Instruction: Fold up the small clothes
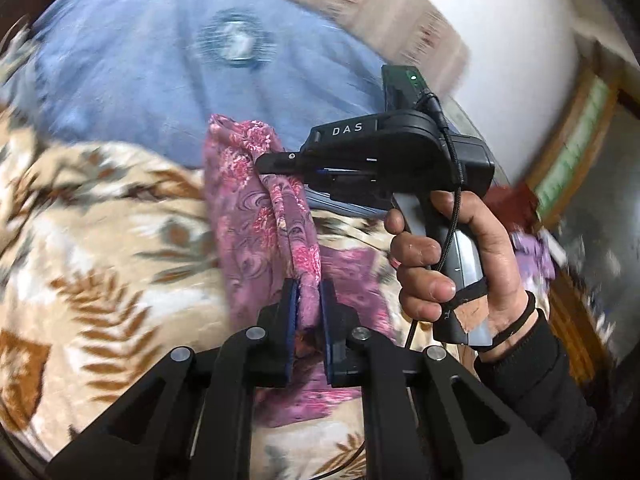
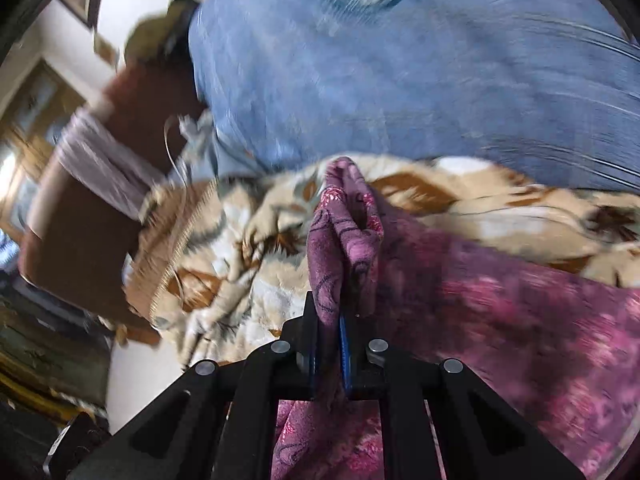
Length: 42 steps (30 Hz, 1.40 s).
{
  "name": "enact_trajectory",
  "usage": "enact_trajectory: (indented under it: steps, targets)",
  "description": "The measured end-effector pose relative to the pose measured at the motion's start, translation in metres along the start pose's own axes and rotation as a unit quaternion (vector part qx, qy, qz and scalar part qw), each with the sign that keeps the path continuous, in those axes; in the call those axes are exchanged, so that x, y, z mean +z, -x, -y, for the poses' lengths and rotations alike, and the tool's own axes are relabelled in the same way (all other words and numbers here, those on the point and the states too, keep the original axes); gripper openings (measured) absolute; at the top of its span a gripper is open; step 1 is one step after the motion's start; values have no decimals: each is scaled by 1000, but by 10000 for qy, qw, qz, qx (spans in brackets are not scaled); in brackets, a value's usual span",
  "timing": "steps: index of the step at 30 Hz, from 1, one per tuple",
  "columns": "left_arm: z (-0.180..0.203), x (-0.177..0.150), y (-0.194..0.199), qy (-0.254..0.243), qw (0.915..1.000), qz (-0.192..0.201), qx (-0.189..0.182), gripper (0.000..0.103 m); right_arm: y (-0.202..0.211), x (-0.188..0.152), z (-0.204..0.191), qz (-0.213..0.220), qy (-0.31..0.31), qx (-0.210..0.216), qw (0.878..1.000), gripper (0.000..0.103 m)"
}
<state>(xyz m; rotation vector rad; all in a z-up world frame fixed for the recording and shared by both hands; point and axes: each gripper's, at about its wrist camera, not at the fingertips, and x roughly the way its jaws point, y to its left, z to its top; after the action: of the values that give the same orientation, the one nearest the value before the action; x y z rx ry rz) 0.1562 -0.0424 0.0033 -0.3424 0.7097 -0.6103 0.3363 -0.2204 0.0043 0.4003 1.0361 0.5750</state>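
Note:
A pink-and-purple flowered garment (image 1: pixel 256 216) hangs stretched above the bed. In the left wrist view my left gripper (image 1: pixel 308 292) is shut on a bunched edge of it. Ahead, my right gripper (image 1: pixel 266 166), held in a person's hand (image 1: pixel 460 264), pinches another edge of the same cloth. Seen from the right wrist view, the right gripper (image 2: pixel 330 316) is shut on a fold of the garment (image 2: pixel 344 216), whose remaining cloth trails blurred to the lower right.
A beige blanket with brown leaf print (image 1: pixel 100 240) covers the bed, and a blue pillow or cover (image 1: pixel 160 68) lies behind it. A brown headboard or piece of furniture (image 2: pixel 80 208) stands at the left in the right wrist view. A wooden frame (image 1: pixel 576 140) shows at right.

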Motion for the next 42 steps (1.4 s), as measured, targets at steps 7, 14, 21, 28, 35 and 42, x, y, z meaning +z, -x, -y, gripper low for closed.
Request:
enact_trajectory:
  steps: [7,14,21,28,35,42]
  targets:
    - [96,-24,-56,-1091,9925,-493,-263,6,91,-39,105,756,-766,372,9935,8]
    - [125,-61,-144,-1319,9800,-1460,-287,6,91,-88,219,1092,-1740,856,9749,8]
    - [131,-84,-173,-1404,9714,-1881,-373,5,77,-101,261,584,-2377,489,9683,8]
    - [114,-98,-195,-978,9707,-2174,-289,8,50,-97,266,222,-2302,3,9729,10]
    - [98,-82,-132,-538,9814,-1782,-479,42,52,-103,274,227,-2466,95,9688,17]
    - [53,-72,-113,-256,9891,-1435,213,43,95,-130,243,729,-2143,53,9740,53]
